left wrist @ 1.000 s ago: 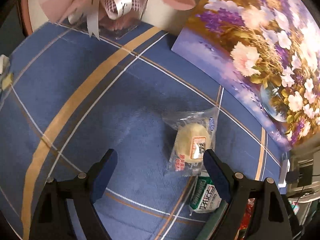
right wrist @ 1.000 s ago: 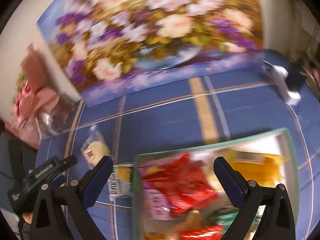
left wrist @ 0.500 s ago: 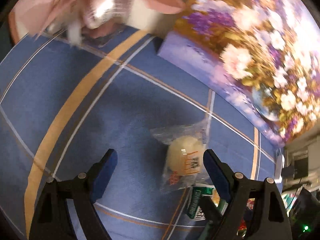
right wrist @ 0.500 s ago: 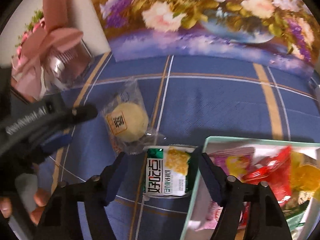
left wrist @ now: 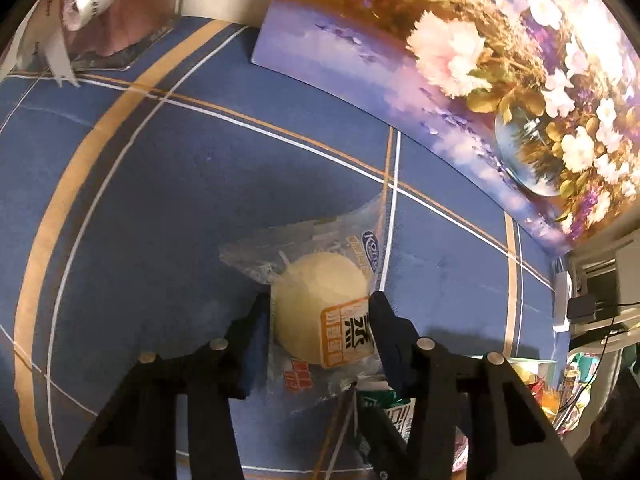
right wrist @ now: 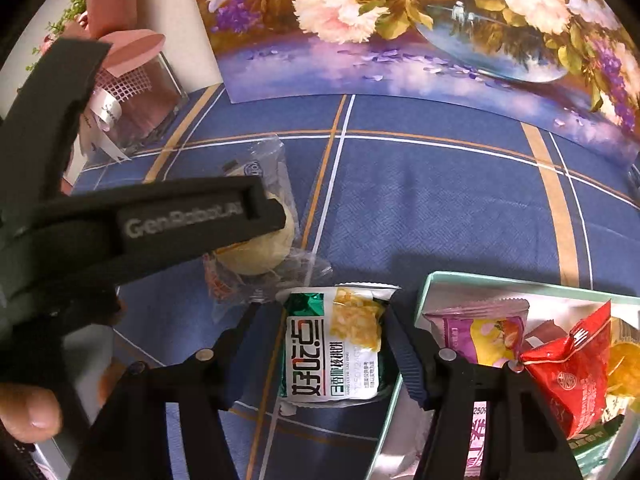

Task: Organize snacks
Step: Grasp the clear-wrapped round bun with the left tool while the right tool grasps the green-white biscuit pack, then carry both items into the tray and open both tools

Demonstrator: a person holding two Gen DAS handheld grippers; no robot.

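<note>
A pale round bun (left wrist: 320,300) in a clear wrapper with an orange label lies on the blue checked cloth. My left gripper (left wrist: 318,310) points down over it with its jaws closing, and both pads touch the bun's sides. Just in front lies a green and white snack packet (right wrist: 332,344). My right gripper (right wrist: 333,314) straddles this packet, its jaws closing too, with the pads against the packet's edges. The right wrist view also shows the left gripper's black body (right wrist: 180,220) over the bun (right wrist: 256,258), held by a person's hand (right wrist: 28,408).
A mint-green tray (right wrist: 500,284) to the right of the packet holds several snack packs, red, purple and orange. A large flower painting (right wrist: 400,20) leans along the back. A clear box with pink ribbon (right wrist: 136,92) stands at the back left.
The left gripper sank onto the bun and its jaws narrowed against it. The right gripper swung left from above the tray to the green and white packet and narrowed around it.
</note>
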